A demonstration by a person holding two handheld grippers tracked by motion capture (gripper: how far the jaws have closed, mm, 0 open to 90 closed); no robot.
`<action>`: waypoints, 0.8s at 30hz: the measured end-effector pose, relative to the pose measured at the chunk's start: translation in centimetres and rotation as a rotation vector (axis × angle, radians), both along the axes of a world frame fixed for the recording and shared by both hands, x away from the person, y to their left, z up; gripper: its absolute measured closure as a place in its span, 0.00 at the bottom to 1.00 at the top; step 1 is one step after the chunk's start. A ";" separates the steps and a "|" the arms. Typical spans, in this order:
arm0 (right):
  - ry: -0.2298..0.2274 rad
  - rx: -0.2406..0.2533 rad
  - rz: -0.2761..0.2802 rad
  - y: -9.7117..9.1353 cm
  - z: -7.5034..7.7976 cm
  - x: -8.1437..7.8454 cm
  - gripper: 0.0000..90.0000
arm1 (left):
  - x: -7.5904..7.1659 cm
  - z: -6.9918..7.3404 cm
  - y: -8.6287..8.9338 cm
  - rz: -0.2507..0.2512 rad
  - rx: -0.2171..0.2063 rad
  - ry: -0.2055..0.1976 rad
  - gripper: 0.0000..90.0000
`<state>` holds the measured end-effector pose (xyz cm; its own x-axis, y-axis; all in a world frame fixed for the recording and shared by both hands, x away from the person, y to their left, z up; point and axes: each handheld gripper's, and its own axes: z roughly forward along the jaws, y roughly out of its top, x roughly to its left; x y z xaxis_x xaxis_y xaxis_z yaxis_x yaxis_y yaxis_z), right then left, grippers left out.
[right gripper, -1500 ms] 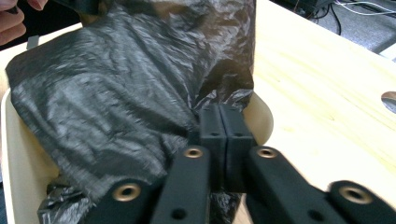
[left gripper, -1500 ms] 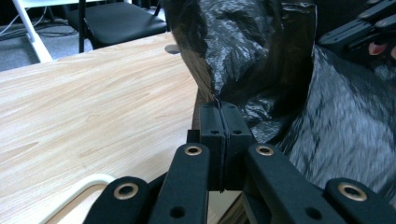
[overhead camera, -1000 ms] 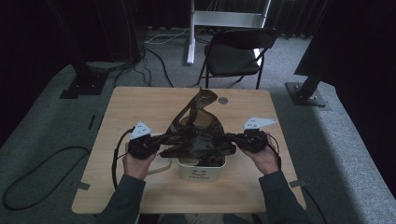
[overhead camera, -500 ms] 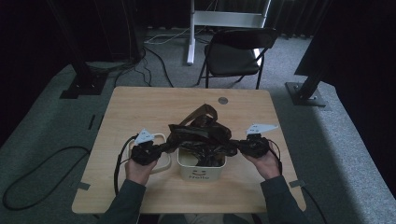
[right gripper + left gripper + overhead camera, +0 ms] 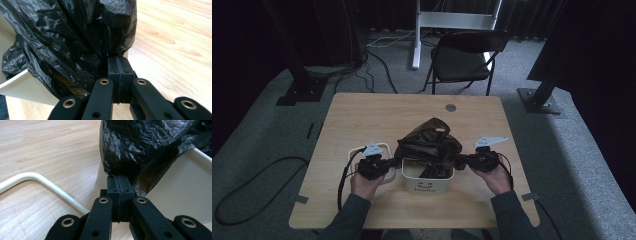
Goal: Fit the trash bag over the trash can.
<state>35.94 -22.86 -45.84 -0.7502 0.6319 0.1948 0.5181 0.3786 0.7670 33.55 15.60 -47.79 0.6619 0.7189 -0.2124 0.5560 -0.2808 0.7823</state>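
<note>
Claws on both sides are clamped tight on a black plastic bag (image 5: 428, 144), and it is draped right over the small white bin (image 5: 428, 181) at the near middle of the table (image 5: 362, 115). The left claw (image 5: 393, 162) comes in from the left, its jaws pressed together on a pinch of the bag's edge, just at the bin's left wall. In the left gripper view that pinch is plain: the left claw's pads meet with crinkled black film caught between them, and the bag billows above the bin's pale wall (image 5: 180, 187). Beside it on the wood lies the bin's white wire handle (image 5: 47, 185), swung down flat to the left. Over on the other side, the right claw (image 5: 462, 161) mirrors it, jaws closed on the bag's opposite edge just by the bin's right wall. The right gripper view shows the same story, pads together, black film gripped, and the bin's rim (image 5: 22, 82) peeking out under the folds. The bag is bunched and peaked in the middle, sagging into the bin's mouth, with its sides pulled out towards each claw. On the bin's near face a smiley and the word "Hello" face the person. Far beyond the table, a black folding chair (image 5: 464, 55) stands on the grey carpet.
</note>
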 end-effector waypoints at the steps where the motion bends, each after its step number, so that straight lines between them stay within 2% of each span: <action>1: 0.004 0.003 0.003 0.0 -0.1 0.0 1.00 | 0.0 0.0 -0.1 -0.003 -0.002 0.002 1.00; 12: 0.021 0.036 0.032 1.0 -0.3 0.1 1.00 | -0.4 -0.1 -1.4 -0.054 -0.010 0.002 1.00; 19: 0.023 0.040 0.027 1.3 -0.3 0.6 1.00 | -0.2 -0.1 -1.6 -0.039 -0.023 0.002 1.00; 24: 0.024 0.033 0.004 1.5 -0.2 1.3 1.00 | 0.4 -0.2 -1.8 -0.021 -0.029 0.005 1.00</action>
